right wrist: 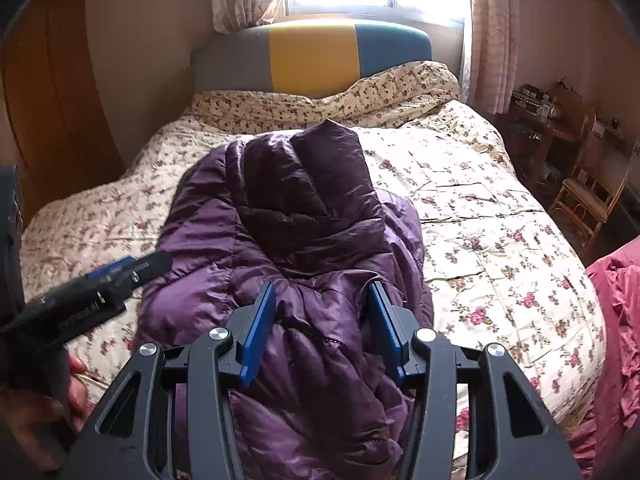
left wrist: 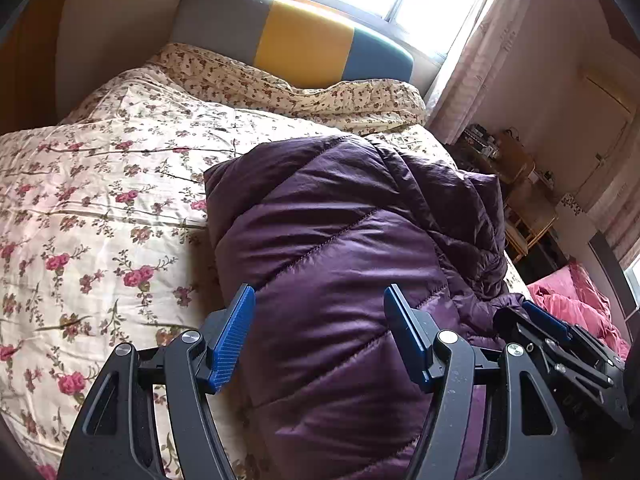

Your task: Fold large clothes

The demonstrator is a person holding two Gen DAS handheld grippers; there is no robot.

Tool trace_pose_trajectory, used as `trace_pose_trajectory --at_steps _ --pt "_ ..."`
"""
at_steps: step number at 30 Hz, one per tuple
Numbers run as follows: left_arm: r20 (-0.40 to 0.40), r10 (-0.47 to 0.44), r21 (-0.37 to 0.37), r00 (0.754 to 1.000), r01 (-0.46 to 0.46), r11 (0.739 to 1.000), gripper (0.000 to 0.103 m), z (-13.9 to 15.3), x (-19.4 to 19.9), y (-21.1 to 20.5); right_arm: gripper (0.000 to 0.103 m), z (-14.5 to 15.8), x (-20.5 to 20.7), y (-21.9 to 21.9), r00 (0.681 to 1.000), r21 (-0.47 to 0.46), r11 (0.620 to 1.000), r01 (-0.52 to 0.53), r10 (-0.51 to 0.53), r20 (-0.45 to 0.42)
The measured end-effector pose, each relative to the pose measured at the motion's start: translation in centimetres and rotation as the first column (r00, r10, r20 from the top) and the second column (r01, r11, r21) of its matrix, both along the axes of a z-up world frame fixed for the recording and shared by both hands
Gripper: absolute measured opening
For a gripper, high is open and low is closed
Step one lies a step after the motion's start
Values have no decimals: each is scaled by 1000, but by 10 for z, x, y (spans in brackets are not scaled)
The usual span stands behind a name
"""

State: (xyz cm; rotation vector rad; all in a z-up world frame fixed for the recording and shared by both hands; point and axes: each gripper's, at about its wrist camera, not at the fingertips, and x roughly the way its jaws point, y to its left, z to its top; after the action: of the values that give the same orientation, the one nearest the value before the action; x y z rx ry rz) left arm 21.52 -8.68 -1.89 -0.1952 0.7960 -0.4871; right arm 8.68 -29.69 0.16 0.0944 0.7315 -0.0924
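Observation:
A purple quilted down jacket (left wrist: 340, 232) lies bunched lengthwise on the floral bedspread (left wrist: 100, 200). In the right wrist view a darker folded part of the jacket (right wrist: 304, 200) rests on top, pointing toward the headboard. My left gripper (left wrist: 319, 292) hovers over the jacket's near left part, jaws open, with nothing pinched. My right gripper (right wrist: 322, 288) is over the near end of the jacket; its blue pads stand apart with rumpled fabric below them. Each gripper shows in the other's view: the right gripper (left wrist: 552, 332) and the left gripper (right wrist: 120, 276), held by a hand.
A grey, yellow and blue headboard (right wrist: 312, 56) stands under a bright window. A rolled floral quilt (right wrist: 320, 100) lies along it. Wooden chairs (right wrist: 588, 200) and a cluttered table stand at the right. Pink fabric (right wrist: 616, 288) lies by the bed's right corner. A wooden wardrobe (right wrist: 40, 80) is on the left.

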Motion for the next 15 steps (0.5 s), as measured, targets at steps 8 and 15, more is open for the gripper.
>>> trace_pose_trajectory --at_steps 8,15 --pt "-29 43 6 999 -43 999 66 -14 -2 10 61 -14 -18 -21 998 18 998 52 -52 -22" --pt "-81 183 27 980 -182 983 66 -28 -11 36 61 -9 -27 -16 998 -12 998 65 -65 -3"
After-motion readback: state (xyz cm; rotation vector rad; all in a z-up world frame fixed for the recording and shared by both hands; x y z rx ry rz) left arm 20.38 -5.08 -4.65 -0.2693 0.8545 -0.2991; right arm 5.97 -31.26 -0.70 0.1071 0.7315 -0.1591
